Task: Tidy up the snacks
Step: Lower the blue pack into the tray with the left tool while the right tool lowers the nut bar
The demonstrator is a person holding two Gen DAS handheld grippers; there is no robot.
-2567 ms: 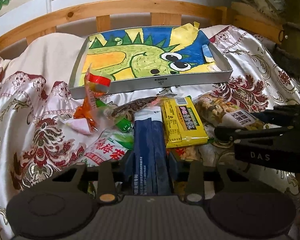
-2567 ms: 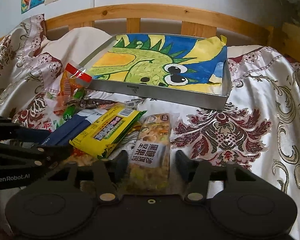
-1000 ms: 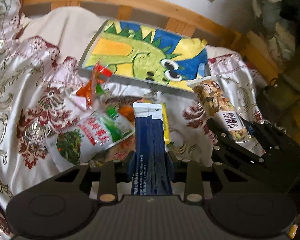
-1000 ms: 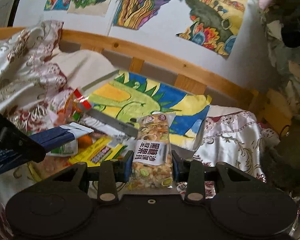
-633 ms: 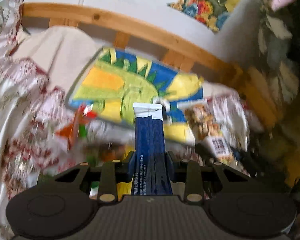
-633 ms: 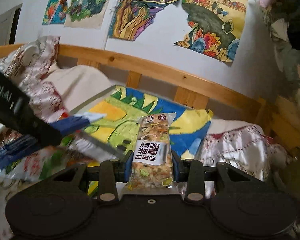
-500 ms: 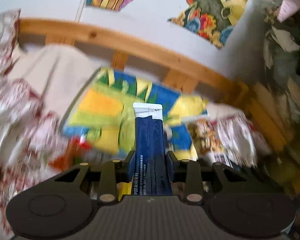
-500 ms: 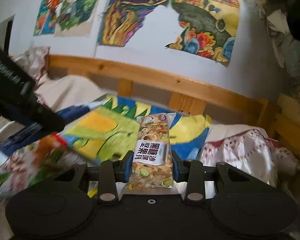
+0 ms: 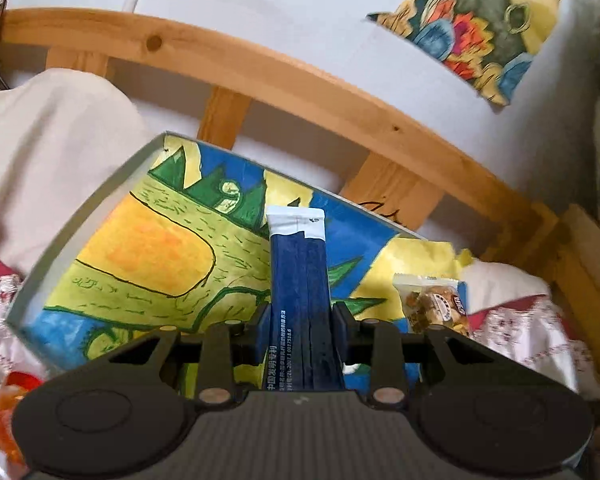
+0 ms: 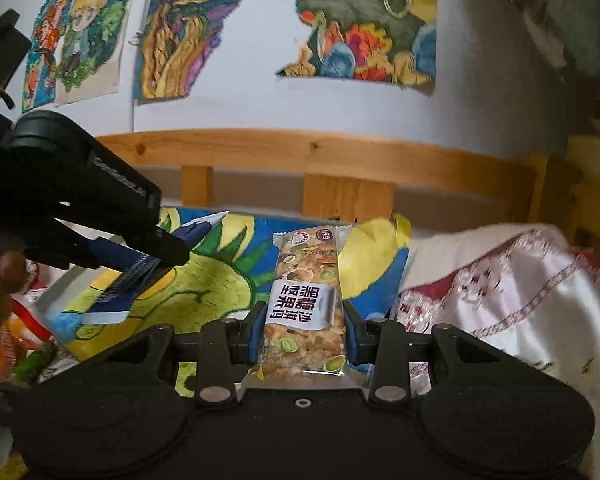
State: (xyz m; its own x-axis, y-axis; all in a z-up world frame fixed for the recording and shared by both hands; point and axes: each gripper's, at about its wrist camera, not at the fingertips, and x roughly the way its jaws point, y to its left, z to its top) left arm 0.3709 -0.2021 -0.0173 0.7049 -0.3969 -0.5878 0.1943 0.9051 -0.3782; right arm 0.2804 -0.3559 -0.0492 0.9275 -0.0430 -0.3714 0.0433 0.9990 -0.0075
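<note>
Neither snack had landed yet. The left gripper (image 9: 299, 322) was clamped on a navy sachet (image 9: 299, 280) with a white sealed end, poised over the dinosaur-painted tray (image 9: 100, 196). The right gripper (image 10: 300, 338) pinched a clear-wrapped nut bar (image 10: 306, 300), toward the tray's 3 o'clock side. More packets (image 10: 24, 344) waited at 8 o'clock.

A wooden bed rail (image 9: 300, 76) runs below colourful paintings (image 10: 352, 20) on the white wall (image 9: 292, 12).
</note>
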